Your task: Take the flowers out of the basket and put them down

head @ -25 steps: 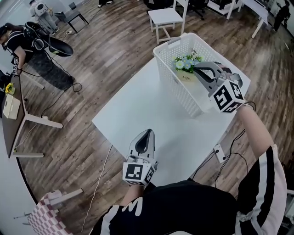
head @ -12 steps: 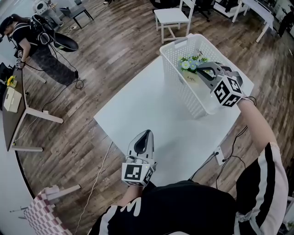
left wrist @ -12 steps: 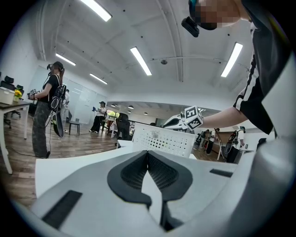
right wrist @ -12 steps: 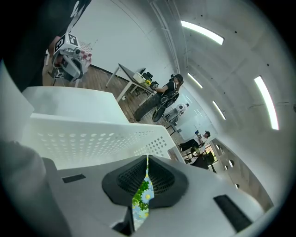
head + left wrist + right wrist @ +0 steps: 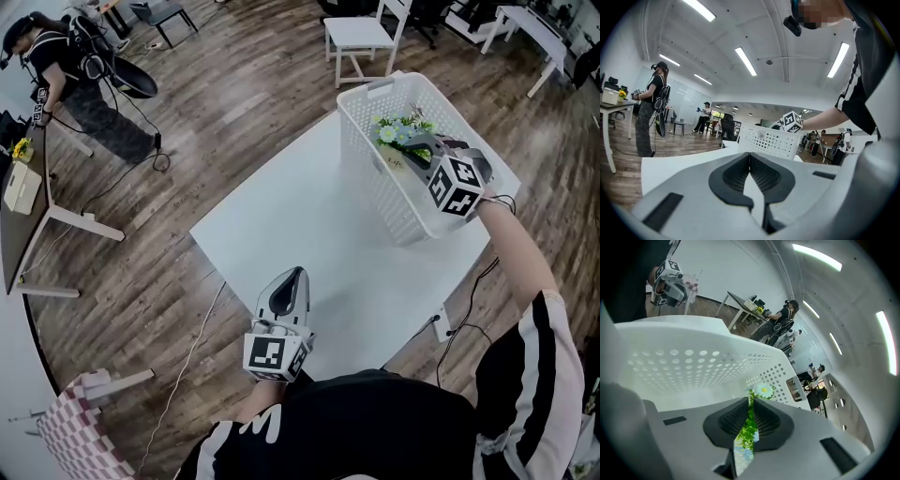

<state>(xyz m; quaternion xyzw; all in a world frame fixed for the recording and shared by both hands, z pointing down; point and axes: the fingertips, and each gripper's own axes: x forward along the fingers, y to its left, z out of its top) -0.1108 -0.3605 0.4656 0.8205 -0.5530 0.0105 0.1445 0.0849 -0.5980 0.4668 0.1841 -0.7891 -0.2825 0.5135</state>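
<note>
A white perforated basket (image 5: 375, 178) stands at the far right corner of the white table (image 5: 300, 234). Inside it lies a bunch of white and blue flowers with green leaves (image 5: 398, 131). My right gripper (image 5: 415, 148) reaches down into the basket, its tips just beside the flowers, jaws shut. In the right gripper view the flowers (image 5: 764, 390) show just beyond the narrow slit of the right gripper (image 5: 751, 401), in front of the basket wall (image 5: 693, 366). My left gripper (image 5: 295, 275) hovers shut at the table's near edge, holding nothing; the left gripper (image 5: 749, 154) points level toward the basket (image 5: 768, 140).
A white chair (image 5: 361, 37) stands on the wooden floor behind the basket. A person wearing a headset (image 5: 75, 75) stands far left beside a desk (image 5: 19, 216). A checked cloth (image 5: 84, 431) lies at the bottom left. A cable (image 5: 192, 375) runs across the floor.
My right gripper has sunk deeper into the basket, tilting downward toward the flowers. The left gripper has hardly shifted. The flowers lie where they were.
</note>
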